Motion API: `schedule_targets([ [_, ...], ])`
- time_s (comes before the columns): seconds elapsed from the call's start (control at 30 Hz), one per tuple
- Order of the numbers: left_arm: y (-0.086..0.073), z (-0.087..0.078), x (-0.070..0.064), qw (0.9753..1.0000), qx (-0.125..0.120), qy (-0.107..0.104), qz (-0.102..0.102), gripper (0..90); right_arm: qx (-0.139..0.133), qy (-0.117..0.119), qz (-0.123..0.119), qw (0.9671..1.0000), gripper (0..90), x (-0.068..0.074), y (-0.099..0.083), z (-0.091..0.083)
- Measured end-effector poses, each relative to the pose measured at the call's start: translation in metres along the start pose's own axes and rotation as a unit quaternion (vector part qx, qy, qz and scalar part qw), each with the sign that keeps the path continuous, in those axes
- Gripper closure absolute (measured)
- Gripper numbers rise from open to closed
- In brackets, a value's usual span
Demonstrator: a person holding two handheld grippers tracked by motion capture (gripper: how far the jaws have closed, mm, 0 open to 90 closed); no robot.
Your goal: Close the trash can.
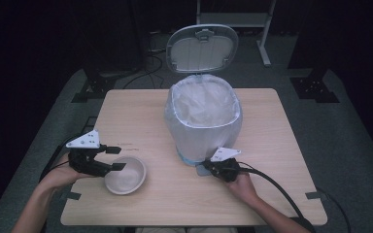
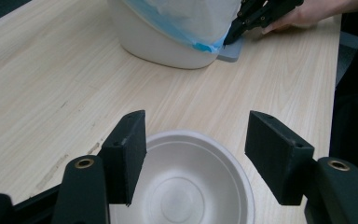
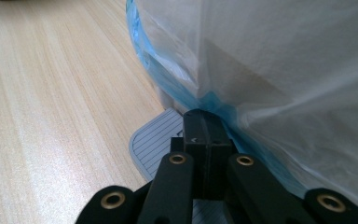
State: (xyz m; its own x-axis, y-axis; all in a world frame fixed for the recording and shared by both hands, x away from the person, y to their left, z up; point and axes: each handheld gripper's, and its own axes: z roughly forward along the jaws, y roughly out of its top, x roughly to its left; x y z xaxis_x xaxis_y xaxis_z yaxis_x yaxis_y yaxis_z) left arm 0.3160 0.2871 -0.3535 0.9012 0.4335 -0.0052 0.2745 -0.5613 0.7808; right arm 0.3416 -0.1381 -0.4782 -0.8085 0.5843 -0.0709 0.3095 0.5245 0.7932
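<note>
A white pedal bin (image 1: 203,127) stands mid-table, lined with a translucent bag (image 3: 284,70) that has a blue edge; its lid (image 1: 203,48) is up. My right gripper (image 1: 205,166) is shut, and its tips (image 3: 204,135) rest on the grey ribbed pedal (image 3: 151,140) at the bin's foot. The left gripper view shows the right gripper (image 2: 237,31) on the pedal (image 2: 232,52). A white empty bowl (image 1: 125,175) sits at the front left. My left gripper (image 1: 119,158) is open just above the bowl's (image 2: 186,186) near rim, one jaw on either side.
The light wooden table (image 1: 141,116) is bare around the bin and bowl. Cables trail from both grippers off the front edge. Dark stands and a metal frame (image 1: 264,29) stand on the floor behind the table.
</note>
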Motion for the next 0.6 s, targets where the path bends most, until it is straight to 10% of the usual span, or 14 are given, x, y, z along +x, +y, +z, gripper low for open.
schedule_targets([
  [0.6,-0.027,0.01,-0.01,0.9999,0.007,-0.006,-0.013,36.3,-0.002,0.0,0.004,1.0,90.0,0.0,0.0,0.0],
])
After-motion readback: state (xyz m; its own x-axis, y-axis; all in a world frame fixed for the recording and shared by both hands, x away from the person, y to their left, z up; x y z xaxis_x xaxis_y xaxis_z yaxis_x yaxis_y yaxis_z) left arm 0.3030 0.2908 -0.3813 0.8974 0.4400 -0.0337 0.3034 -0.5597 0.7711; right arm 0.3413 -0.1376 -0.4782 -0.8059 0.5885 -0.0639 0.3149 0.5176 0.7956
